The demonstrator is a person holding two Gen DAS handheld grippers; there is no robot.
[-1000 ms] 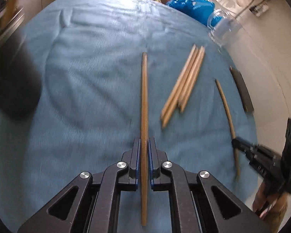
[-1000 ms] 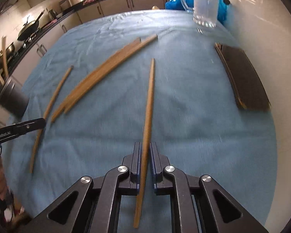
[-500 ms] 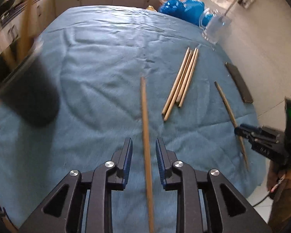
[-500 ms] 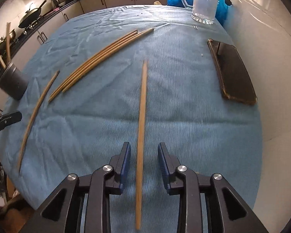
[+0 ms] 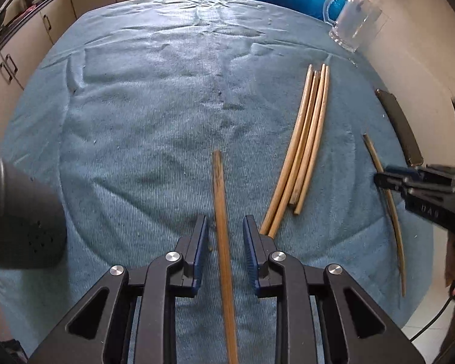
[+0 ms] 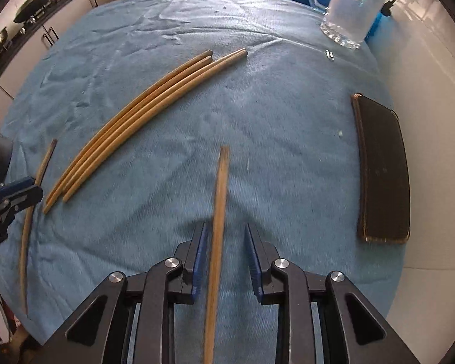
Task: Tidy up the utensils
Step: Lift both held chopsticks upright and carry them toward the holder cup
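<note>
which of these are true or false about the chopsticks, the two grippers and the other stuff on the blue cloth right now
1. The left gripper is shut on a chopstick. False: its fingers stand apart, with a chopstick lying between them, untouched.
2. The right gripper is open. True, with another chopstick between its fingers.
3. A bundle of four chopsticks lies side by side on the blue cloth. True.
4. The glass mug lies tipped on its side. False: it stands upright near the cloth's far edge.
5. The dark flat case lies on top of the chopstick bundle. False: it lies apart from it, near the cloth's right edge.
</note>
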